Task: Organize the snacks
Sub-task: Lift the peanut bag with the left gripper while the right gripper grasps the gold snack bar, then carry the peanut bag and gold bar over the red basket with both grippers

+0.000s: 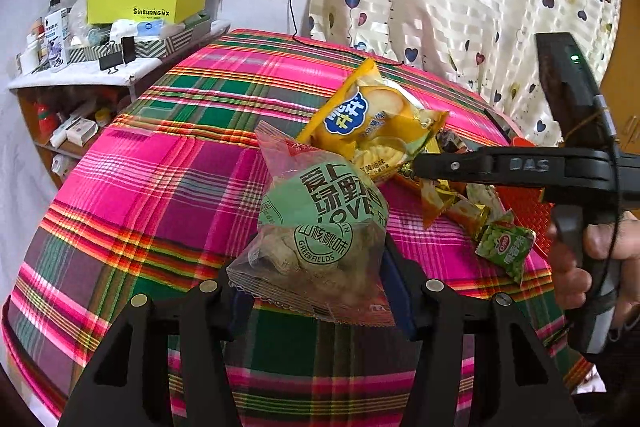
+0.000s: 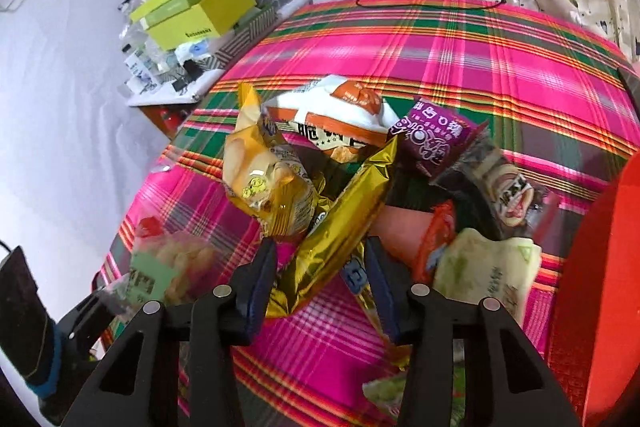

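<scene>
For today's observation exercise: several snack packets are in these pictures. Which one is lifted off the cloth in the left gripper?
The clear packet with the green label, clamped in the left gripper; the yellow biscuit bag and others lie heaped behind it.

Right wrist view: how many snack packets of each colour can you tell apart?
Yellow packet: 1
Gold foil packet: 1
White-and-orange packet: 1
Purple packet: 1
Dark packet: 1
Orange-red packet: 1
Pale green packet: 1
Clear packet with green label: 1
Total: 8 clear; others partly hidden.
</scene>
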Demonstrator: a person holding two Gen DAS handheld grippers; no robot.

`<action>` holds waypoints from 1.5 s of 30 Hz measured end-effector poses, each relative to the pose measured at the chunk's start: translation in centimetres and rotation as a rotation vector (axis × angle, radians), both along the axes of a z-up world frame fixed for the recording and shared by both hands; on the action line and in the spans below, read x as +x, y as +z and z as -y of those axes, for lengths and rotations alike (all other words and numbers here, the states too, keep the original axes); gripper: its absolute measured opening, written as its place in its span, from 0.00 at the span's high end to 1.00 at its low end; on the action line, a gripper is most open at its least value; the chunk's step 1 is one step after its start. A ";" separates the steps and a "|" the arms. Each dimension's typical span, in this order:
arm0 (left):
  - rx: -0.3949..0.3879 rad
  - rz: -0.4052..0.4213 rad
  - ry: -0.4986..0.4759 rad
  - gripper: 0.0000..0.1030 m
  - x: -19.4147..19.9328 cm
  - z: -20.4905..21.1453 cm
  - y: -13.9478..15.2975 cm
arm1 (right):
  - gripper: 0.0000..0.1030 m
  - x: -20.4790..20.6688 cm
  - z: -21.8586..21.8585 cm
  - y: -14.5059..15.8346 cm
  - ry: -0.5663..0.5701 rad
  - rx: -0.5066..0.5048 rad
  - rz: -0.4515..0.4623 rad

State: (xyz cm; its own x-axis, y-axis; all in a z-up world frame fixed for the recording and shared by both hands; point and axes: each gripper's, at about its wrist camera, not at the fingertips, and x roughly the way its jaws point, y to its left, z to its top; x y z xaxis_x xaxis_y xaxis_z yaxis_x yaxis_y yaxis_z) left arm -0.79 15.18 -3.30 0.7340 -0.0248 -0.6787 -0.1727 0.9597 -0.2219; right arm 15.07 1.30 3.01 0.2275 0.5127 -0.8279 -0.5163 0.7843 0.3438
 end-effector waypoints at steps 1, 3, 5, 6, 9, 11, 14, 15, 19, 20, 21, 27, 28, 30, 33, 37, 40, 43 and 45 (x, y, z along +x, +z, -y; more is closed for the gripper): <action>-0.003 0.001 0.000 0.45 0.0 0.0 0.0 | 0.69 0.2 -0.1 -0.1 -0.007 -0.005 0.002; -0.006 0.005 0.000 0.45 -0.2 0.0 0.1 | 0.75 0.1 0.0 0.0 -0.015 -0.011 0.015; -0.009 0.011 -0.002 0.45 -0.4 0.1 0.3 | 0.81 -0.2 0.3 0.3 -0.014 -0.012 0.031; -0.010 0.015 -0.004 0.45 -0.4 0.2 0.4 | 0.81 -0.2 0.5 0.4 -0.013 -0.011 0.034; -0.007 0.020 -0.014 0.45 -0.5 0.7 0.7 | 0.81 -0.6 1.1 0.8 -0.009 -0.007 0.050; -0.006 0.023 -0.020 0.45 -0.7 1.2 1.0 | 0.81 -1.0 1.6 1.0 -0.006 -0.001 0.052; 0.001 0.039 -0.028 0.45 -0.9 1.8 1.7 | 0.81 -1.8 2.8 1.9 -0.006 0.021 0.071; 0.002 0.043 -0.030 0.45 -0.9 2.0 1.9 | 0.81 -2.0 3.1 2.2 -0.006 0.026 0.076; 0.010 0.057 -0.047 0.45 -0.9 3.3 2.9 | 0.81 -3.0 4.7 3.7 -0.007 0.052 0.105; 0.011 0.059 -0.052 0.45 -0.8 3.6 3.1 | 0.81 -3.3 5.2 4.1 -0.008 0.059 0.112; 0.012 0.061 -0.059 0.45 -0.7 4.1 3.3 | 0.81 -3.5 5.8 4.5 -0.011 0.066 0.118; 0.020 0.060 -0.106 0.45 0.1 6.7 4.3 | 0.81 -4.6 8.8 6.1 -0.033 0.093 0.147; 0.021 0.060 -0.112 0.45 0.3 7.0 4.4 | 0.81 -4.8 9.3 6.3 -0.039 0.095 0.151; 0.020 0.060 -0.124 0.45 0.6 7.8 4.7 | 0.81 -5.1 10.4 6.7 -0.050 0.099 0.160; 0.023 0.061 -0.136 0.45 1.1 8.9 5.2 | 0.81 -5.5 12.1 7.3 -0.068 0.109 0.168; 0.027 0.063 -0.157 0.45 1.9 10.5 5.8 | 0.81 -6.0 13.9 8.0 -0.091 0.115 0.183; 0.030 0.061 -0.176 0.45 2.3 11.6 6.1 | 0.81 -6.3 15.5 8.4 -0.115 0.121 0.192; 0.038 0.060 -0.200 0.45 2.9 12.8 6.4 | 0.81 -6.2 16.8 8.5 -0.141 0.124 0.193; 0.043 0.060 -0.214 0.45 3.4 13.4 6.6 | 0.81 -6.2 17.6 8.6 -0.156 0.126 0.195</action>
State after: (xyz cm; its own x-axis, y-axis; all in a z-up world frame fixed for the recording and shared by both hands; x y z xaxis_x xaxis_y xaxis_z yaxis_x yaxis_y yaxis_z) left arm 2.61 1.80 3.30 0.7541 -0.1564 -0.6378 0.0482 0.9818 -0.1838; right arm 8.92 -16.26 11.58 0.4604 0.5554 -0.6925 -0.4587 0.8167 0.3501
